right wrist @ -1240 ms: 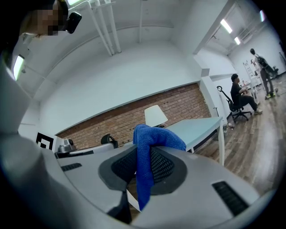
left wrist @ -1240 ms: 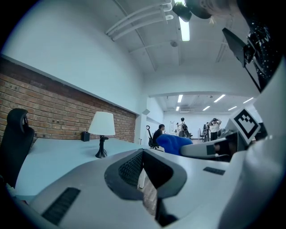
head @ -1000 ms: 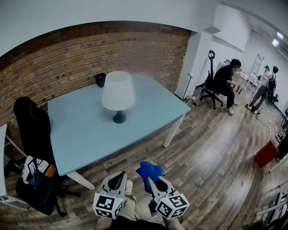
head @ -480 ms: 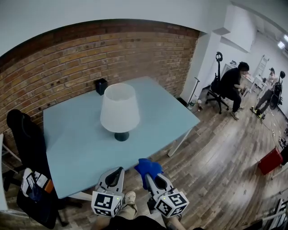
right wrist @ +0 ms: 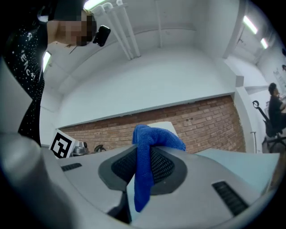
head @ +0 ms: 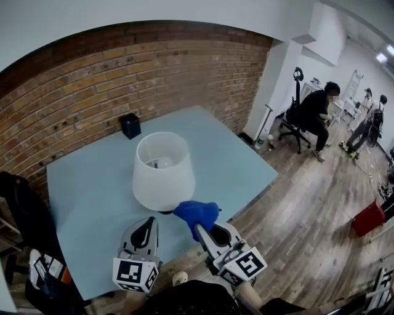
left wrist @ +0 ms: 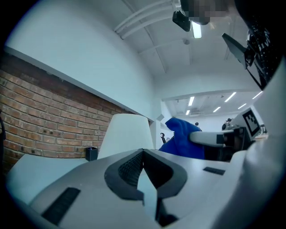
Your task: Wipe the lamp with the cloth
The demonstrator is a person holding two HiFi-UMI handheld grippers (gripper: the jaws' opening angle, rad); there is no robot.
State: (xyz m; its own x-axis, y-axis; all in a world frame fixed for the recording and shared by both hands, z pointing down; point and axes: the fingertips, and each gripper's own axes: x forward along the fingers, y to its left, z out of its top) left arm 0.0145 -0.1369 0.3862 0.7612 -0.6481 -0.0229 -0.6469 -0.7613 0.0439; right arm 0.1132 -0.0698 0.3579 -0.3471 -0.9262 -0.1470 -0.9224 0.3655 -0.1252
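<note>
Both the left gripper point(head: 148, 221) and right gripper point(head: 202, 226) hang above the table's point(head: 86, 184) near edge. Right jaws clamp the blue cloth point(head: 197, 212), which sits just beside the white lamp's point(head: 163, 172) lower right rim, perhaps touching it. Left jaws are pressed together on nothing.

Bright, even indoor light, no hard shadows on the table point(head: 92, 203). A ceiling strip light point(left wrist: 193, 29) glares in the left gripper view, and a tube point(right wrist: 96, 4) blows out at the top of the right gripper view. Heavy fisheye everywhere: the brick wall point(head: 123, 67) bows and the corners vignette to black. Near foreground is soft in both gripper views, cloth point(right wrist: 144, 174) slightly blurred. Lamp shade point(head: 163, 175) is nearly clipped white.
</note>
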